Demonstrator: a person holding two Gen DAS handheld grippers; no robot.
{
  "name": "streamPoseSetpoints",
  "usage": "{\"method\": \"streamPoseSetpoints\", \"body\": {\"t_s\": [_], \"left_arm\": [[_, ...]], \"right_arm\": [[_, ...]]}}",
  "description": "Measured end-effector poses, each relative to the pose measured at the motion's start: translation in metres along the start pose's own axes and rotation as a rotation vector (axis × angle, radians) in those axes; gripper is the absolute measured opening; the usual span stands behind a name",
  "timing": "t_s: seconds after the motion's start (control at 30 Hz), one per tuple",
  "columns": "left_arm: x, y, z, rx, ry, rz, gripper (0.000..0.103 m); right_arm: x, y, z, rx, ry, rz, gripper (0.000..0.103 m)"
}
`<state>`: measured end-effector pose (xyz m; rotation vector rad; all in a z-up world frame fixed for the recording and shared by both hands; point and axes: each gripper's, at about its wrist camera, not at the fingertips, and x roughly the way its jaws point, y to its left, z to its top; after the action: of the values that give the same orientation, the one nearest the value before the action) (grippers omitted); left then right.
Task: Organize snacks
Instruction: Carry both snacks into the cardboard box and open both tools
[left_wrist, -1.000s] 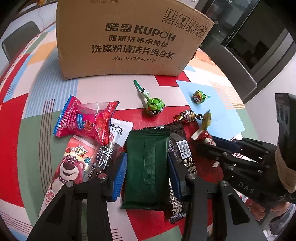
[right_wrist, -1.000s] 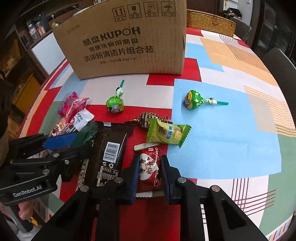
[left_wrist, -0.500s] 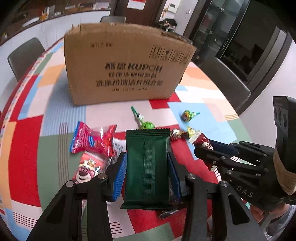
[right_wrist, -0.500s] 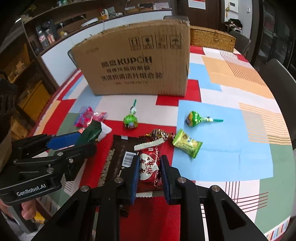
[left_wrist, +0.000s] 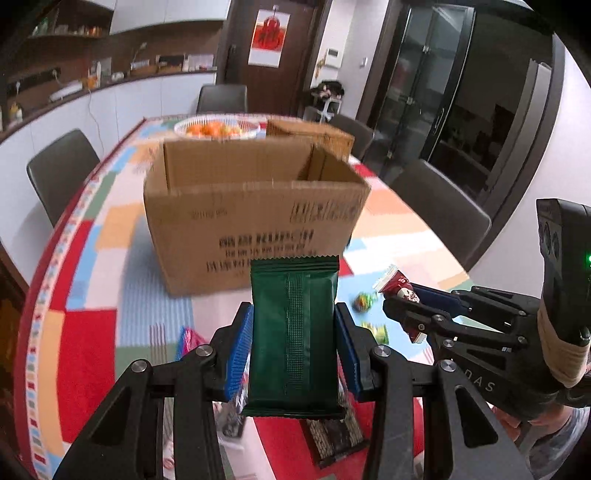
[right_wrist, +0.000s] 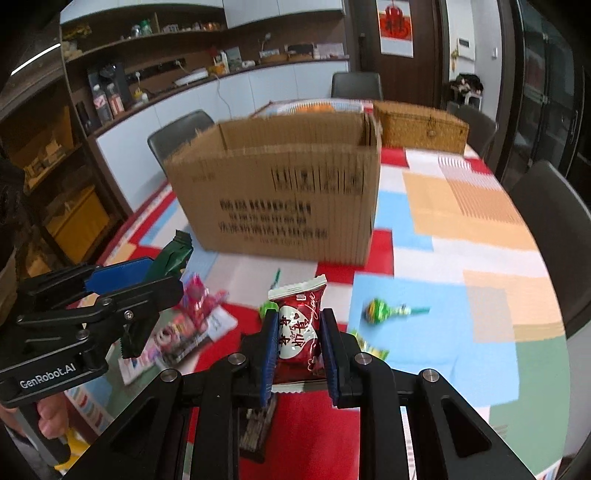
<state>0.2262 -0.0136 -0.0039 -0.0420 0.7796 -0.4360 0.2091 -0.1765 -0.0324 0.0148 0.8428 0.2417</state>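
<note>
My left gripper (left_wrist: 294, 332) is shut on a dark green snack packet (left_wrist: 294, 332) and holds it high above the table, in front of the open cardboard box (left_wrist: 255, 218). My right gripper (right_wrist: 298, 339) is shut on a small red candy packet (right_wrist: 298, 334), also raised, facing the same box (right_wrist: 280, 192). Each gripper shows in the other's view: the right one (left_wrist: 410, 301) with its red packet, the left one (right_wrist: 147, 273) with the green packet. A green lollipop (right_wrist: 380, 311), pink packets (right_wrist: 195, 295) and a dark packet (left_wrist: 332, 432) lie on the table below.
A colourful tablecloth (right_wrist: 461, 236) covers the table. Behind the box are a white basket of oranges (left_wrist: 218, 129) and a wicker box (right_wrist: 421, 125). Dark chairs (left_wrist: 59, 170) stand around the table.
Both grippers have risen well above the table with their packets, so the box's open top now shows. The other snacks stay on the table.
</note>
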Motion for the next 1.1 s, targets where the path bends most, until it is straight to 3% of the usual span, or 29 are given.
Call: {"method": "streamPoseSetpoints", "body": {"t_s": [0.43, 0.67, 0.9, 1.1], "left_arm": [[-0.023, 0.004, 0.062, 0.043, -0.16, 0.05, 0.043], [-0.027, 0.009, 0.09, 0.06, -0.208, 0.079, 0.043], [-0.008, 0.025, 0.119, 0.041, -0.213, 0.094, 0.043], [0.021, 0.04, 0.136, 0.031, -0.171, 0.123, 0.043]], "right_arm": [[-0.028, 0.002, 0.066, -0.03, -0.203, -0.016, 0.024], [-0.027, 0.002, 0.1, -0.028, -0.252, -0.009, 0.024], [-0.018, 0.002, 0.131, -0.036, -0.277, -0.01, 0.024], [0.005, -0.002, 0.153, -0.033, -0.252, -0.014, 0.024]]}}
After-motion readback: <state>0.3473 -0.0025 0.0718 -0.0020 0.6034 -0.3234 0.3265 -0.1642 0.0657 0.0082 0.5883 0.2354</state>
